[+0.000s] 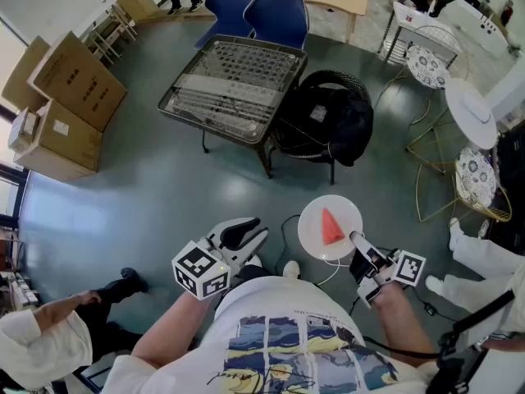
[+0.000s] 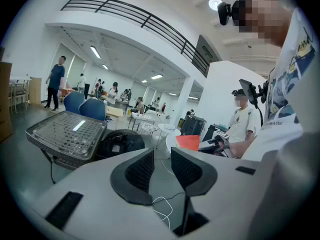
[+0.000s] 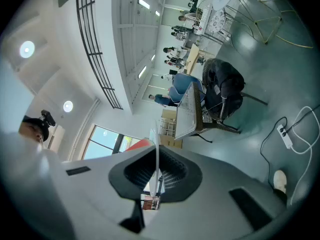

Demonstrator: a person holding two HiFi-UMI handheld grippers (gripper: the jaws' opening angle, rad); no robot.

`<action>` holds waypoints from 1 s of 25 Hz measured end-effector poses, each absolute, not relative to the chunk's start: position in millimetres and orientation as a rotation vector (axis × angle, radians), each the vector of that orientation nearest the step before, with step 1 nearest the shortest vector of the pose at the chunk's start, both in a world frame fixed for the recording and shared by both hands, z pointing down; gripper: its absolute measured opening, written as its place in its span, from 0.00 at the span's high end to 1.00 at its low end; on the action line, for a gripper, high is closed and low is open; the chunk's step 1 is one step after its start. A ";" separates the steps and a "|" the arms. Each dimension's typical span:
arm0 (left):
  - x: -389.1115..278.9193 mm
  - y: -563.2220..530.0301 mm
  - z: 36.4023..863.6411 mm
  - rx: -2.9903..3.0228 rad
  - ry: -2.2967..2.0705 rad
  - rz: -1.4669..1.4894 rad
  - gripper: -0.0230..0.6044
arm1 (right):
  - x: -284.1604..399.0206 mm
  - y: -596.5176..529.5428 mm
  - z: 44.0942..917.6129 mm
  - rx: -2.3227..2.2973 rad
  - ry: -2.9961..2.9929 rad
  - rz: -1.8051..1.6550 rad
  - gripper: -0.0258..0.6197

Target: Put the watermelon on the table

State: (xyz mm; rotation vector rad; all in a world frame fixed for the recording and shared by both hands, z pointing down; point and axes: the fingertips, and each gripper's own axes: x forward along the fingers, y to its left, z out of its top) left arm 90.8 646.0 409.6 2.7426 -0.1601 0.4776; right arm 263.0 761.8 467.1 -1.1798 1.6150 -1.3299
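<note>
A red wedge of watermelon point(image 1: 330, 227) lies on a round white plate point(image 1: 316, 212) held out in front of me. My right gripper point(image 1: 358, 245) is shut on the plate's near rim; in the right gripper view the plate point(image 3: 156, 149) runs edge-on between the pads, with a bit of the red watermelon point(image 3: 136, 144) beside it. My left gripper point(image 1: 250, 232) hangs to the left of the plate, open and empty point(image 2: 162, 166). From it the watermelon point(image 2: 189, 142) shows to the right. The glass-topped wicker table point(image 1: 215, 123) stands farther ahead on the floor.
A black bag point(image 1: 332, 117) sits on a round chair right of the table. Two blue chairs point(image 1: 262, 11) stand behind it, cardboard boxes point(image 1: 66, 97) at left. A white cable point(image 1: 289, 224) lies on the floor below the plate. White round tables point(image 1: 472, 112) stand at right.
</note>
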 end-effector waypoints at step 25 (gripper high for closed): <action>10.2 497.3 407.9 2.680 -0.319 0.350 0.78 | 199.8 591.0 471.8 -1.118 1.663 -1.429 0.93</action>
